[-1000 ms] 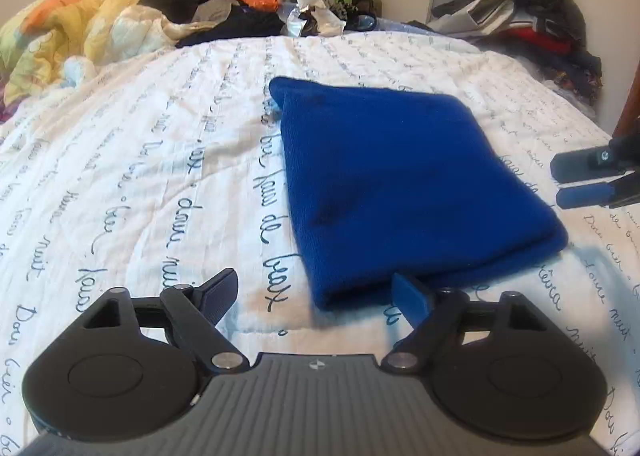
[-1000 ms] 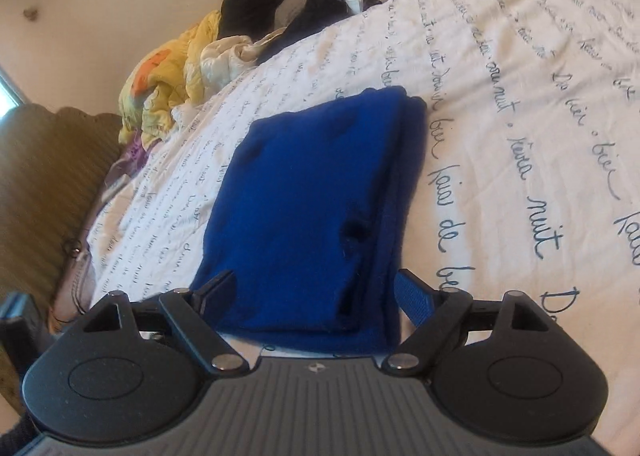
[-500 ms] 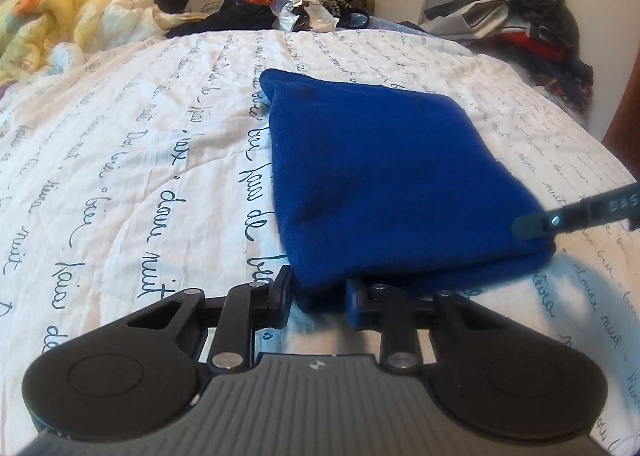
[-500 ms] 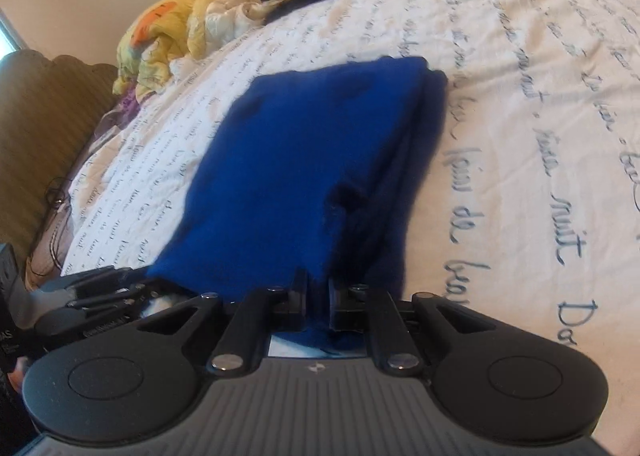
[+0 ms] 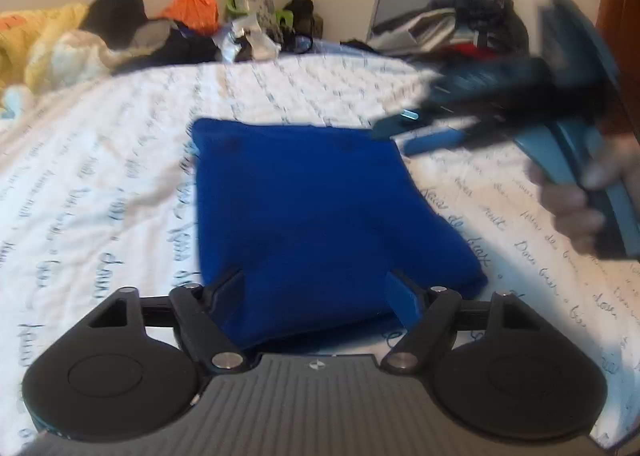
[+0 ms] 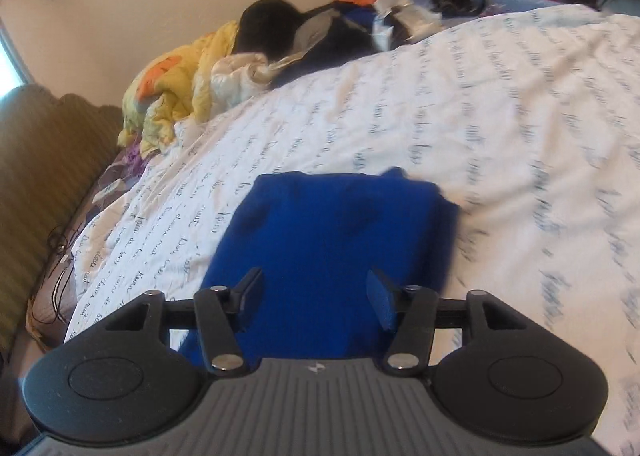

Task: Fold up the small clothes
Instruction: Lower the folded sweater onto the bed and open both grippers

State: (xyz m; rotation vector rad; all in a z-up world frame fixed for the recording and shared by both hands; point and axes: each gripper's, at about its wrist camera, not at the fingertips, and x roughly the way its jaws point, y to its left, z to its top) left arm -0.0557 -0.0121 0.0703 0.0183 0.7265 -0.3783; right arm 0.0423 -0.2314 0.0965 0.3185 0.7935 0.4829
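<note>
A: Left edge first, go.
B: Left wrist view: yellow quilt bunched at far left, black and orange clutter behind it against the wall. White bedspread with script print covers the bed.
A: Task item?
B: Blue folded cloth lies flat on the bedspread, centre of both views, folded into a rough rectangle. In the right wrist view it's here.
A: Left gripper?
B: Left gripper jaws are opening, spread over the near edge of the cloth. Cloth sits between the fingers but the pads don't press on it. Released.
A: Right side?
B: Right gripper is blurred, up off the bed, past the cloth's far right corner, a hand wrapped on its handle. Own view: jaws opening, cloth below and between the fingers, nothing pinched. Clothes pile at far right.
</note>
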